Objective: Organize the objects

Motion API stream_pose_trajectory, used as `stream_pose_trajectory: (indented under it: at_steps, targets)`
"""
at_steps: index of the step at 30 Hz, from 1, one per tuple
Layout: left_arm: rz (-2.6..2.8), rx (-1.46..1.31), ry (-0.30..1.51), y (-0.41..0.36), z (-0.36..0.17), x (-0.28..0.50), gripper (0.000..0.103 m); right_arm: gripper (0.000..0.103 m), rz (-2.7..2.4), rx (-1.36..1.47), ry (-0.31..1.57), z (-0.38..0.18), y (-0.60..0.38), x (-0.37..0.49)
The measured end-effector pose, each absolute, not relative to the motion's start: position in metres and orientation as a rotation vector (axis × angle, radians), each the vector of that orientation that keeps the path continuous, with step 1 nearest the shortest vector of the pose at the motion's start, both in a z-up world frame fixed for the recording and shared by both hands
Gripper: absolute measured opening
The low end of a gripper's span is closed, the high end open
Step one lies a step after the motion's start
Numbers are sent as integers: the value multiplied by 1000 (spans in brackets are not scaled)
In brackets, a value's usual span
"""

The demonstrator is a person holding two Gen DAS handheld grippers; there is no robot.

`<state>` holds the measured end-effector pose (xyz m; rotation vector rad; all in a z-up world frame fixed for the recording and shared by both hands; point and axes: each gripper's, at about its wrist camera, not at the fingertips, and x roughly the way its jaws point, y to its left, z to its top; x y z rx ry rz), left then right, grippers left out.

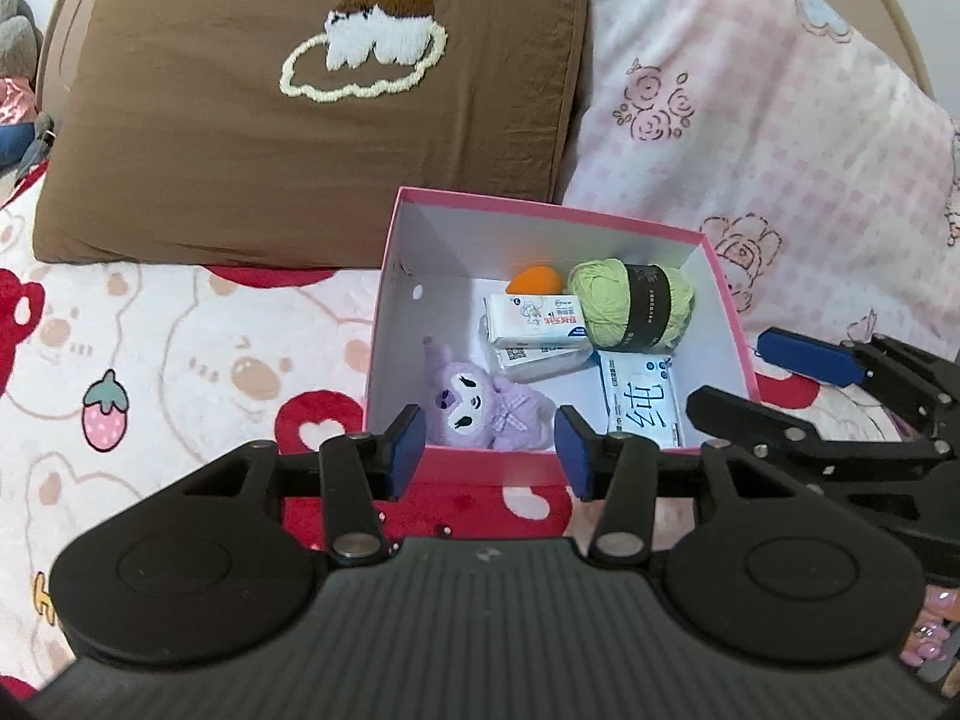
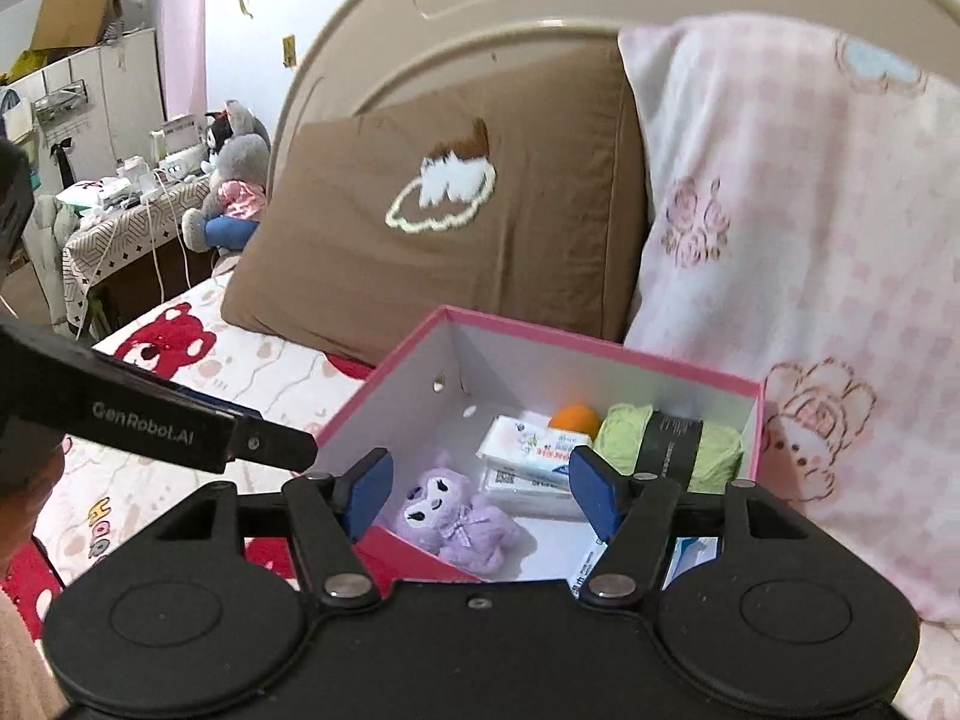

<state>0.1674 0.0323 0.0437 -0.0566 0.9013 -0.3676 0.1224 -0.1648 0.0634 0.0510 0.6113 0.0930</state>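
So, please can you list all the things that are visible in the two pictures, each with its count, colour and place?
box: one, pink outside, white inside, open on the bed
plush toy: one, purple, box's near left corner
yarn ball: one, light green with black band, far right in box
tissue packs: two stacked, white, box's middle
wipes pack: one, white and blue, near right in box
orange ball: one, behind the tissue packs
pillow: one, brown, behind box
blanket: one, pink-white, right of pillow
bedsheet: one, cream with red bears
grey plush: one, beside the bed
left gripper: black, blue pads, open, empty
right gripper: same, open, empty
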Motion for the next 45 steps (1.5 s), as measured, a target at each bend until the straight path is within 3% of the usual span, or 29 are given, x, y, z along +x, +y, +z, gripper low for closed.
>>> stream_pose_trajectory:
  at_steps: [13,35,38,45]
  targets:
    - [-441,-36,886,40,59,117,62,78,19,42,654,90,-149,86]
    - [-398,-38,897,63,42,96,70,80,-145,70,688,77,-139,35]
    - [-399,-42,913,64,37,97,70,87,-146,98,685,76,-143,32]
    - [-390,-47,939,65,30,97,74,93,-173,131,710,73,-146,34]
